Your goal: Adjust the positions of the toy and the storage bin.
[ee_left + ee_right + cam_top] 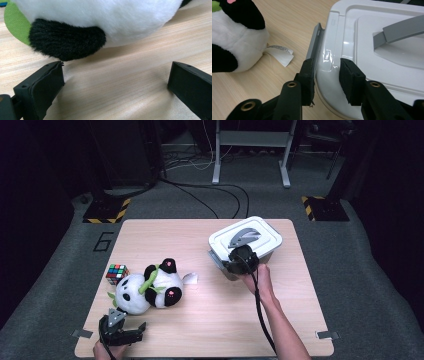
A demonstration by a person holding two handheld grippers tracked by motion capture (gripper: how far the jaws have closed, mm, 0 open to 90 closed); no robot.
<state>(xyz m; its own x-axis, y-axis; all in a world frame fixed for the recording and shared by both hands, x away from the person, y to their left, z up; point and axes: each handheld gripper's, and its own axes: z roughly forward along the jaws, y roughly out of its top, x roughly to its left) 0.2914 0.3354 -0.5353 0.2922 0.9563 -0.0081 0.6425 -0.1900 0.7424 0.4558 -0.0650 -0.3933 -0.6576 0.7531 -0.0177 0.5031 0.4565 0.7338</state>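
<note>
sitting near the far right corner of the table (200, 330), the white box (267, 251) has its long side running slantwise, from near-left to far-right. its lid (372, 50) is on, and the grey handle (243, 236) lies flat along that same line. the right gripper (327, 75) has its jaws around the lid's near corner edge, one outside by the grey latch (313, 47), one on top, close to the plastic; i cannot tell if they squeeze it. the right hand (260, 279) reaches forward with a straight arm. the left gripper (115, 85) rests low at the near left edge, jaws wide apart and holding nothing, pointing at the panda toy (150, 287) just ahead.
</note>
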